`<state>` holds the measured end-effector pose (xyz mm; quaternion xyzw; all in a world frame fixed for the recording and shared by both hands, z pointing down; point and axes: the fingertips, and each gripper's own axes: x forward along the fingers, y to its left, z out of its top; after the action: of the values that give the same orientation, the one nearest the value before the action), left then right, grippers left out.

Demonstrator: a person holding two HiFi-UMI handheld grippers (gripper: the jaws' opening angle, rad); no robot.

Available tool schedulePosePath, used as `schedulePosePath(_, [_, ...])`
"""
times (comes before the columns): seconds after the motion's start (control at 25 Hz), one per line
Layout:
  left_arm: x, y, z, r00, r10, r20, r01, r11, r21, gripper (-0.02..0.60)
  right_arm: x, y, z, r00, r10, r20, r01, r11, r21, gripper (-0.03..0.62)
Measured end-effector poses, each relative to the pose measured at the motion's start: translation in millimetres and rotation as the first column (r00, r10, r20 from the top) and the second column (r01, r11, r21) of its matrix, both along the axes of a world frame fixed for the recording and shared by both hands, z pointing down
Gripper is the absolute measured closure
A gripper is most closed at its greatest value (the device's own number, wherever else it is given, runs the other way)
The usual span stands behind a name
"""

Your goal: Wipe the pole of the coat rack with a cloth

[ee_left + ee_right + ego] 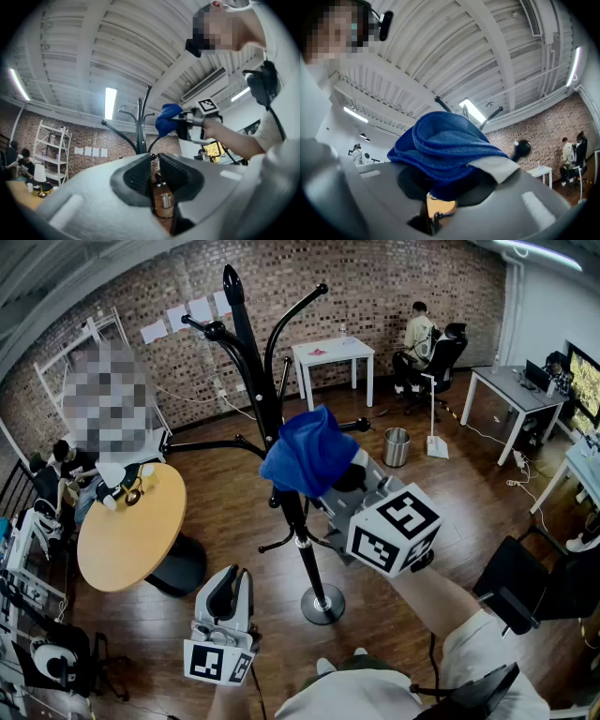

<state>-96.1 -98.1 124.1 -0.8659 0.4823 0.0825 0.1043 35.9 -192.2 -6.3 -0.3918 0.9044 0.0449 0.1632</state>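
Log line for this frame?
right gripper: shut on blue cloth, at upper pole | left gripper: shut, empty, held low | coat rack: upright

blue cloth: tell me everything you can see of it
The cloth is deep blue and looks like soft looped microfibre. It is bunched in loose folds, with a white tag at one edge. The right gripper is clamped on its lower part, so most of it bulges out past the jaws. In the head view it is held high on the coat rack's pole; actual contact can't be confirmed.
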Motion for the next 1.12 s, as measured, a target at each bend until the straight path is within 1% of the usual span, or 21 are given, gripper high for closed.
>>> schedulePosePath(0.08, [-9.3,1.2,-1.5,1.000,-0.001,-0.022,0.001,1.000,-0.012,0.534,-14.8,-23.0,-29.4,0.998,-0.045,0.042,0.047,0.997,-0.063,0.500])
schedulePosePath(0.12, [-13.3,1.4,-2.9,1.000,0.000,-0.031,-0.001,1.000,-0.014,0.534,-19.9,-34.8,-43.5,0.997,-0.049,0.058,0.054,0.995,-0.083,0.500])
schedulePosePath(0.24, [-19.7,-1.3,-7.4,0.999,0.026,-0.048,-0.026,1.000,-0.003,0.535,-25.1,-69.7,-81.0,0.997,-0.014,0.073,0.022,0.994,-0.109,0.500])
schedulePosePath(0.32, [-22.5,-7.1,-5.2,0.998,0.035,-0.056,-0.035,0.999,-0.006,0.535,-27.3,-85.1,-89.5,0.994,-0.019,0.109,0.036,0.987,-0.159,0.500])
schedulePosePath(0.36, [-23.9,-10.5,-4.1,0.998,0.032,-0.062,-0.033,0.999,-0.008,0.535,-30.8,-88.3,-84.6,0.992,-0.028,0.124,0.052,0.980,-0.192,0.500])
schedulePosePath(0.44, [-24.5,-14.7,-5.5,0.997,0.030,-0.076,-0.030,1.000,-0.002,0.535,-39.6,-87.7,-58.8,0.993,-0.029,0.117,0.058,0.966,-0.251,0.500])
schedulePosePath(0.52, [-22.0,-14.2,-7.7,0.996,0.037,-0.080,-0.036,0.999,0.013,0.535,-41.6,-85.2,-20.7,0.995,0.011,0.102,0.020,0.955,-0.295,0.500])
schedulePosePath(0.64, [-14.5,-13.8,-8.5,0.995,0.052,-0.090,-0.050,0.998,0.026,0.535,-29.9,-88.8,39.9,0.992,0.099,0.080,-0.066,0.937,-0.344,0.500])
schedulePosePath(0.68, [-11.7,-15.7,-8.1,0.994,0.055,-0.097,-0.053,0.998,0.024,0.535,-27.9,-89.7,55.7,0.992,0.104,0.075,-0.070,0.930,-0.360,0.500])
schedulePosePath(0.76, [-9.7,-22.4,-7.7,0.993,0.048,-0.103,-0.047,0.999,0.013,0.535,-31.6,-89.5,72.6,0.994,0.075,0.081,-0.039,0.923,-0.384,0.500])
schedulePosePath(0.8, [-10.5,-25.7,-8.2,0.993,0.041,-0.106,-0.041,0.999,0.005,0.535,-35.3,-87.4,73.1,0.995,0.055,0.089,-0.017,0.924,-0.382,0.500])
schedulePosePath(0.88, [-13.0,-28.8,-9.0,0.993,0.026,-0.112,-0.027,1.000,-0.008,0.535,-39.1,-74.3,64.4,0.995,0.020,0.099,0.014,0.941,-0.338,0.500])
schedulePosePath(1.0, [-8.4,-30.8,-3.4,0.995,-0.004,-0.100,0.001,1.000,-0.027,0.535,-26.2,-29.0,45.1,0.994,-0.032,0.102,0.051,0.981,-0.187,0.500])
schedulePosePath(1.08, [-4.4,-37.9,2.5,0.996,-0.009,-0.088,0.006,0.999,-0.038,0.535,-15.5,-0.7,36.8,0.995,-0.042,0.085,0.050,0.995,-0.092,0.500])
schedulePosePath(1.12, [-6.3,-43.0,5.0,0.996,-0.002,-0.087,-0.002,0.999,-0.045,0.535,-15.5,8.0,35.6,0.997,-0.039,0.073,0.044,0.997,-0.064,0.500])
